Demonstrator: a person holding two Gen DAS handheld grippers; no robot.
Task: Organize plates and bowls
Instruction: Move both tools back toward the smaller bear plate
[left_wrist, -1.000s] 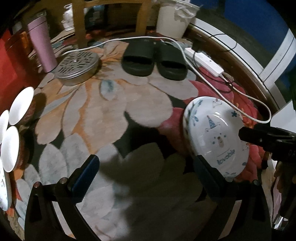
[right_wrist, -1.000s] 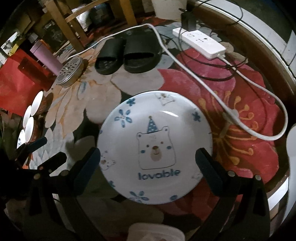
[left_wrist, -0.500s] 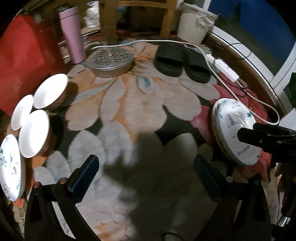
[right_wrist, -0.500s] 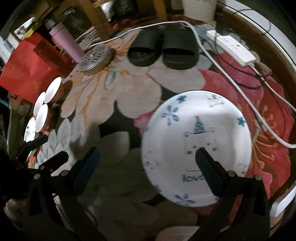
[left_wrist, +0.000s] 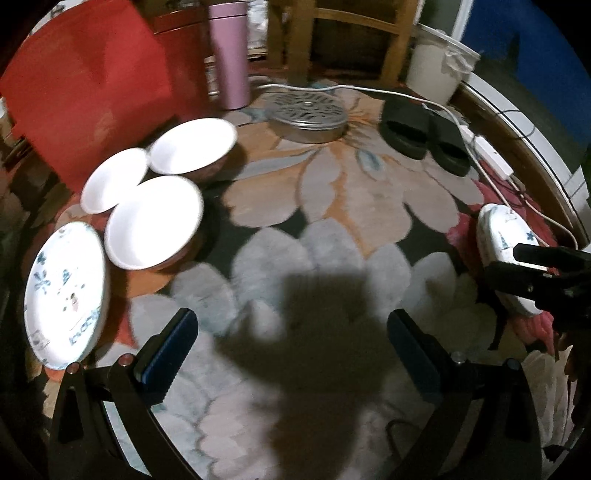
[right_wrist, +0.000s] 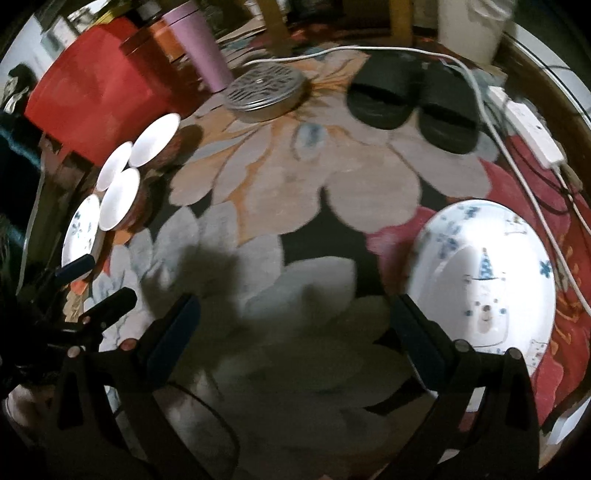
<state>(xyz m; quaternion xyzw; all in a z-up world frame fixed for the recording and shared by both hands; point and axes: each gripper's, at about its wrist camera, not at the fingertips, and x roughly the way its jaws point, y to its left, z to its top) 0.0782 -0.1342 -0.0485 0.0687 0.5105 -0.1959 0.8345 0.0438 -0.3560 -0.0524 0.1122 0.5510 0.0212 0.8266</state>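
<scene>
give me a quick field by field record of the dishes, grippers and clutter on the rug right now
surface: floral rug
left gripper: open, empty, over the rug
right gripper: open, empty, beside the right plate
left plate: bear print, by the bowls
right plate: bear print, alone on the red part of the rug
bowls: three white-lined bowls clustered together
clutter: black slippers, metal perforated lid, pink tumbler, power strip

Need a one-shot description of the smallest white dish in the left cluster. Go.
Start at the red box at the rug's left edge. In front of it, three plain white dishes sit with a printed plate. The target dish lies nearest the box, wedged between the two bowls, smaller and shallower-looking than both.
</scene>
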